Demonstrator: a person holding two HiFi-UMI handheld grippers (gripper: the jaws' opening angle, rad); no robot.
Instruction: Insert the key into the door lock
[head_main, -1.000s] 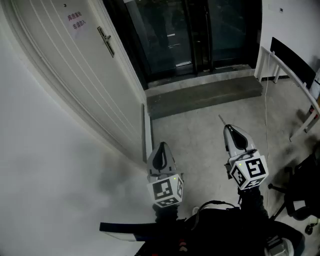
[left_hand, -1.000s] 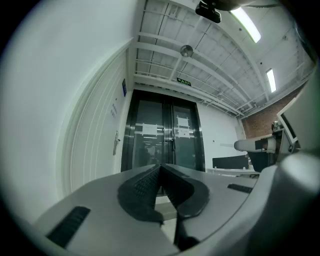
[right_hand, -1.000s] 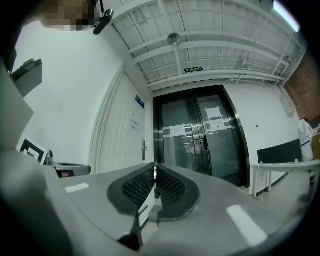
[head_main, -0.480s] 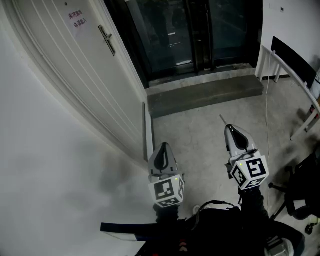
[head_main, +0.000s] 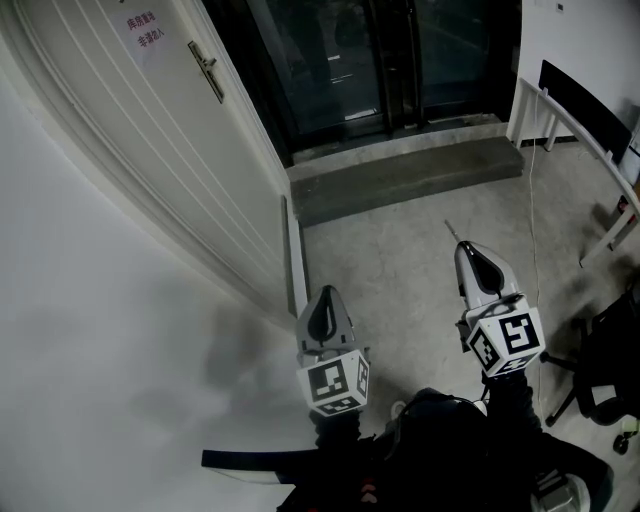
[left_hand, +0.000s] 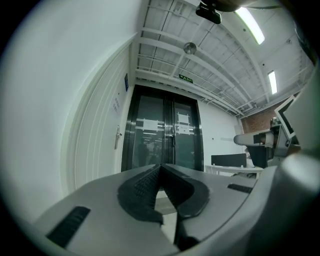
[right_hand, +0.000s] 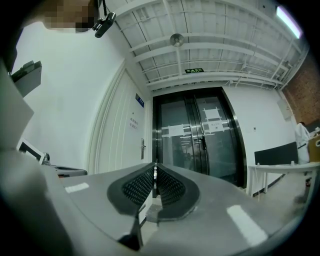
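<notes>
A white door (head_main: 180, 130) stands in the left wall, its metal handle and lock plate (head_main: 207, 68) far ahead of both grippers. My right gripper (head_main: 462, 248) is shut on a thin metal key (head_main: 451, 232) that pokes out past its tips, pointing forward over the concrete floor. In the right gripper view the key blade (right_hand: 155, 175) sits edge-on between the shut pads, with the door handle (right_hand: 142, 148) small and distant to the left. My left gripper (head_main: 325, 295) is shut with nothing in it, near the wall's foot. The left gripper view shows the handle (left_hand: 118, 138) far off.
Dark glass double doors (head_main: 370, 60) close the corridor ahead, with a grey mat (head_main: 410, 180) in front of them. A white table (head_main: 570, 120) and a black office chair (head_main: 600, 380) stand at the right. A pink-lettered notice (head_main: 145, 30) hangs on the door.
The view has slid slightly forward, so the door handle sits higher in the frame. Both grippers keep their pose, and the right one has drifted a little right with the key.
</notes>
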